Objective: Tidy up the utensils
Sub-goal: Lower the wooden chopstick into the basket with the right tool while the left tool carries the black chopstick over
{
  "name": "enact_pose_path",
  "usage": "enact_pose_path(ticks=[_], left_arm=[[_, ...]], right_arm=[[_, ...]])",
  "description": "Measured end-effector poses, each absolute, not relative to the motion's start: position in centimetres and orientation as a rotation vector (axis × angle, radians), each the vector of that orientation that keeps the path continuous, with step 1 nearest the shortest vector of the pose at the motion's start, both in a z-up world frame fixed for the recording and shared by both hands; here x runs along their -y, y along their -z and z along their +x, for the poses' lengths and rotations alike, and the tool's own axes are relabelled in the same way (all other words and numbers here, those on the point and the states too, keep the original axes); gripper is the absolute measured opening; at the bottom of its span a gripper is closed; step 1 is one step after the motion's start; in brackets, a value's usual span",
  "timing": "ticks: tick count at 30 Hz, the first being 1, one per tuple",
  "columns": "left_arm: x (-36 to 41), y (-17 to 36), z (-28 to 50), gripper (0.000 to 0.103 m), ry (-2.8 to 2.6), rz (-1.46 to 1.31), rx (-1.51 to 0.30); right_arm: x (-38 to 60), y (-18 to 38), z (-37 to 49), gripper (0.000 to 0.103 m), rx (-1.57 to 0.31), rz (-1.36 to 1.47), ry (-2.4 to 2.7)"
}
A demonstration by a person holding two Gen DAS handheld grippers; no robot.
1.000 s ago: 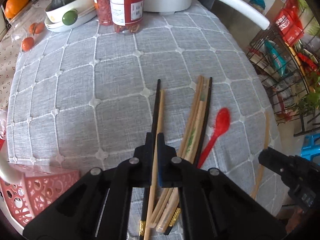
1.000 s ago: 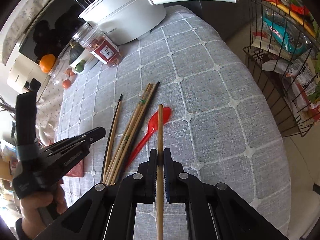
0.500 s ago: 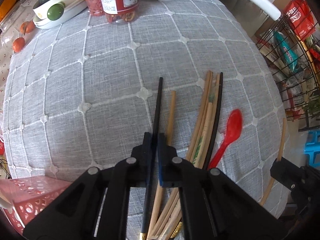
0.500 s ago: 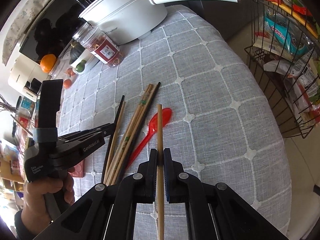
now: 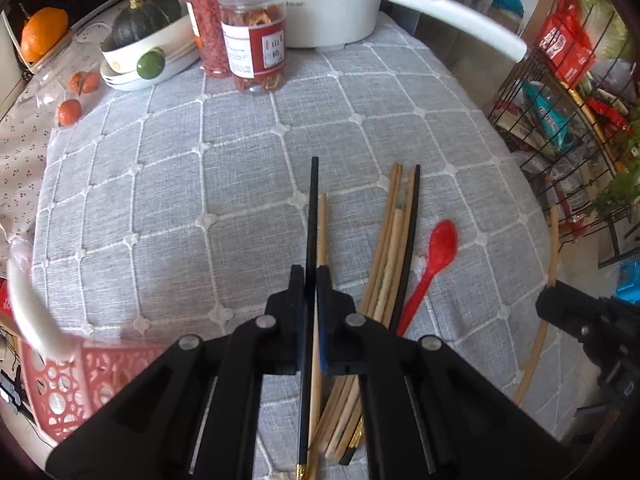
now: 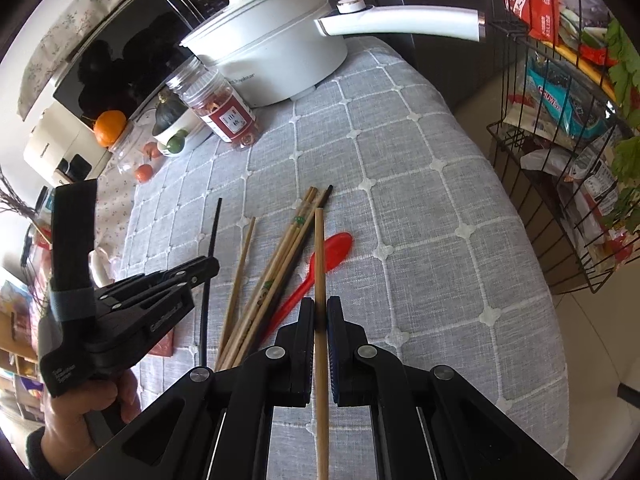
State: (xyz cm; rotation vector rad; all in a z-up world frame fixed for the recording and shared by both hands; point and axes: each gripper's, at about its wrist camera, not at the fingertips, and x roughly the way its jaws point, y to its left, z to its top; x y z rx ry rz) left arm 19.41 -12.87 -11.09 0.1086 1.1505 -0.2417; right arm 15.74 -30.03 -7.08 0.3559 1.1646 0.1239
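My left gripper (image 5: 311,276) is shut on a black chopstick (image 5: 312,208) and holds it above the grey quilted cloth; it also shows in the right wrist view (image 6: 208,268). A single wooden chopstick (image 5: 322,224) lies just right of it on the cloth. A bundle of wooden and black chopsticks (image 5: 394,248) lies further right, beside a red plastic spoon (image 5: 434,256). My right gripper (image 6: 319,312) is shut on a wooden chopstick (image 6: 319,256), held above the spoon (image 6: 320,264); this chopstick also shows at the right of the left wrist view (image 5: 548,280).
A pink perforated basket (image 5: 80,380) sits at the near left. At the back stand a white pot with a long handle (image 5: 332,4), two red-filled jars (image 5: 252,40) and a white bowl with a squash (image 5: 140,40). A black wire rack (image 6: 568,140) stands off the table's right edge.
My left gripper has lifted with the black chopstick alone; the wooden chopstick that lay between its fingers now lies on the cloth. The right gripper has held still.
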Motion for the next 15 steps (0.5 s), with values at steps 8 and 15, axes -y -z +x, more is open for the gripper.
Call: enact_pose_path(ticks=[8, 15], left_arm=[[8.6, 6.1, 14.1, 0.006, 0.295, 0.076, -1.002], [5.9, 2.5, 9.6, 0.006, 0.327, 0.044, -0.891]], right_arm=[[27.8, 3.3, 13.3, 0.006, -1.066, 0.274, -0.151], [26.2, 0.1, 10.8, 0.006, -0.976, 0.229, -0.169]])
